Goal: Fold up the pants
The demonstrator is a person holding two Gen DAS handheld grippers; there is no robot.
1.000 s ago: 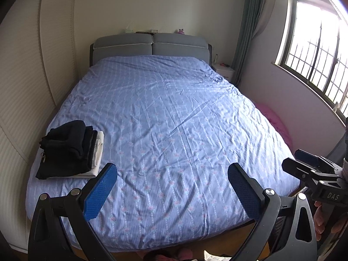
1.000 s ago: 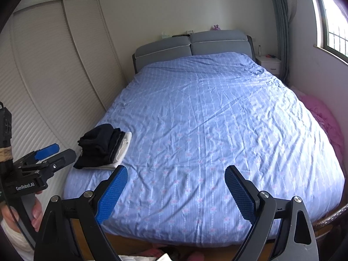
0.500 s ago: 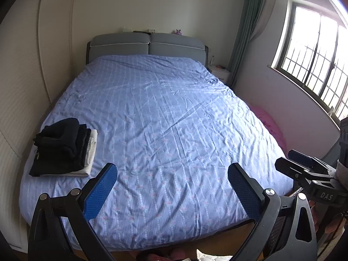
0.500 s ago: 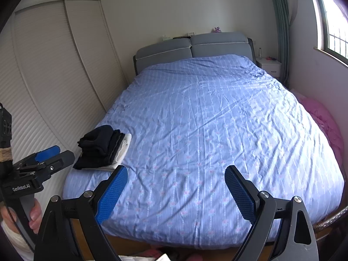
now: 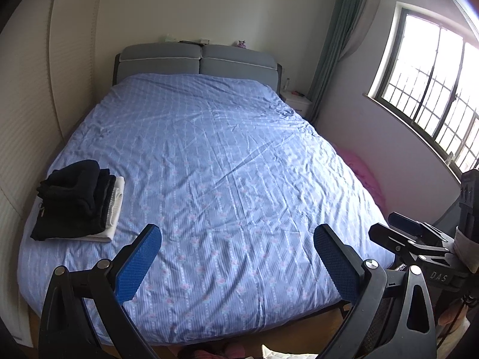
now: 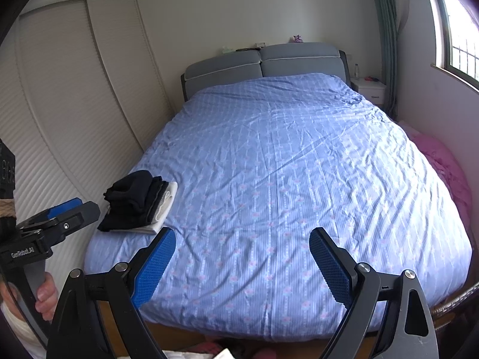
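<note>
A stack of folded clothes point(image 5: 74, 200), black pieces on a white one, lies at the near left corner of the bed point(image 5: 227, 179); it also shows in the right wrist view point(image 6: 137, 203). No unfolded pants show on the blue cover. My left gripper point(image 5: 236, 263) is open and empty, held above the foot of the bed. My right gripper point(image 6: 242, 266) is open and empty too, beside it. Each gripper shows at the edge of the other's view, the right gripper point(image 5: 416, 239) and the left gripper point(image 6: 57, 218).
A grey headboard point(image 5: 197, 59) stands at the far end. A white wardrobe point(image 6: 60, 104) runs along the left. A nightstand point(image 5: 296, 101), curtain and window point(image 5: 434, 95) are on the right. A pink heap point(image 6: 443, 164) lies between bed and right wall.
Both grippers have drawn back a little from the bed and the left view has swung slightly right. Jaws stay open and empty.
</note>
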